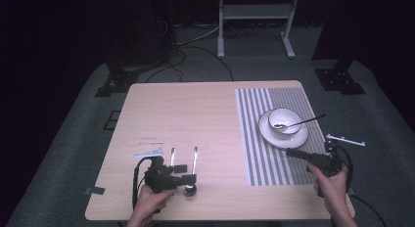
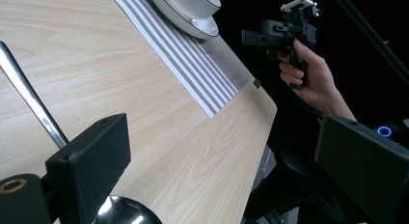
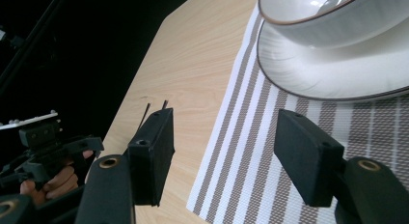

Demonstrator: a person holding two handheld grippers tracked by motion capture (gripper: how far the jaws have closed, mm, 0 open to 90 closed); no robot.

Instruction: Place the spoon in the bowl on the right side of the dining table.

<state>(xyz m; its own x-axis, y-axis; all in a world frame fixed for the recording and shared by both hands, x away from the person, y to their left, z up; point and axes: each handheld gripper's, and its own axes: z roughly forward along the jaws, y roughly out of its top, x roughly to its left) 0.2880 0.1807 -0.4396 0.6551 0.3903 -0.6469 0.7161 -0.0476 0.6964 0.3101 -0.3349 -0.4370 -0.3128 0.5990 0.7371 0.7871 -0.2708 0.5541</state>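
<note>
**Place setting at right of worktop; both grippers empty, fingers spread**

A white bowl (image 1: 285, 120) stands on a white plate (image 1: 283, 134), which rests on a grey-and-white striped placemat (image 1: 274, 139) covering the right part of the wooden worktop (image 1: 186, 114). The high view shows a spoon (image 1: 298, 123) lying in the bowl, handle reaching out over the rim to the right; the right gripper view shows the bowl (image 3: 333, 16) and plate (image 3: 337, 64) from low and close, with a dark line round each rim, but not the inside of the bowl.

The right gripper (image 1: 293, 153), held in the person's right hand (image 1: 333, 180), hovers at the near right edge of the mat, just short of the plate. Its own view shows the fingers (image 3: 308, 156) spread apart with only mat between them.

The left gripper (image 1: 183, 166), in the left hand (image 1: 151, 197), sits at the near left of the worktop. Two pieces of cutlery (image 1: 195, 158) lie side by side ahead of it. The left gripper view shows its fingers (image 2: 91, 161) wide apart, a metal handle (image 2: 29, 96) running past the left finger, and a shiny rounded spoon bowl (image 2: 128, 212) below; contact cannot be judged. That view also shows the right gripper (image 2: 284, 33) off the worktop's corner.
</note>
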